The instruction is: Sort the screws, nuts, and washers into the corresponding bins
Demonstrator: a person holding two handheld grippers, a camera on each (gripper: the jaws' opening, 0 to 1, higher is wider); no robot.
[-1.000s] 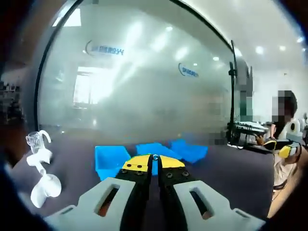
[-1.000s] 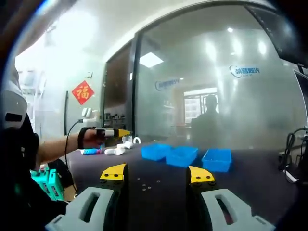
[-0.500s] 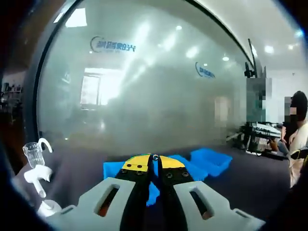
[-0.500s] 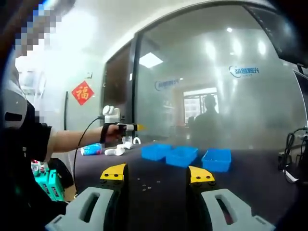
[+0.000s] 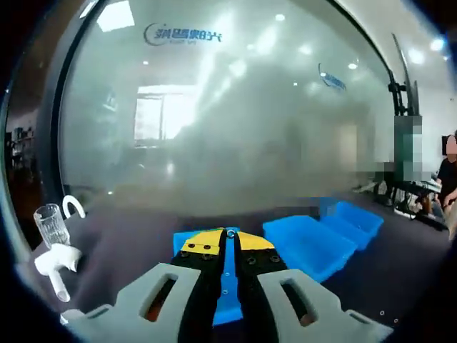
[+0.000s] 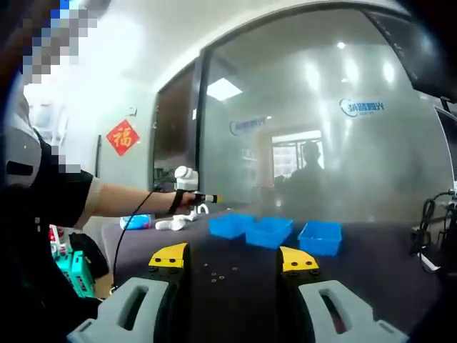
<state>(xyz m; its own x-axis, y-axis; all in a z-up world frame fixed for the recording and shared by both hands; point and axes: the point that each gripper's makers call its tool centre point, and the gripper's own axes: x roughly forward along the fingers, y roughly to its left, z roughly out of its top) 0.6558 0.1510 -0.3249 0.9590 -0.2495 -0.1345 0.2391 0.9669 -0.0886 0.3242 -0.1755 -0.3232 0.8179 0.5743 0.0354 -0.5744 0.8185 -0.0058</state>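
Three blue bins stand in a row on the dark table: the left bin (image 6: pixel 230 225), the middle bin (image 6: pixel 270 231) and the right bin (image 6: pixel 321 237). Small loose metal parts (image 6: pixel 214 272) lie on the table just ahead of my right gripper (image 6: pixel 234 259), whose yellow-tipped jaws stand open and empty. A person's outstretched hand holds my left gripper (image 6: pixel 205 198) just left of and above the left bin. In the left gripper view, the left gripper (image 5: pixel 228 236) has its jaws shut over the nearest bin (image 5: pixel 227 304); the other bins (image 5: pixel 308 246) lie to its right. Anything pinched is too small to tell.
White plastic pieces (image 5: pixel 56 263) and a clear glass cup (image 5: pixel 50 224) sit at the table's left end, also seen as white pieces (image 6: pixel 171 224). A frosted glass wall (image 6: pixel 321 121) rises behind the table. Cables (image 6: pixel 428 246) lie at the right edge. A green box (image 6: pixel 68 268) stands low left.
The left gripper has travelled toward the bins, which now loom larger beneath it; the arm reaches farther right in the right gripper view. The right gripper has stayed still and open.
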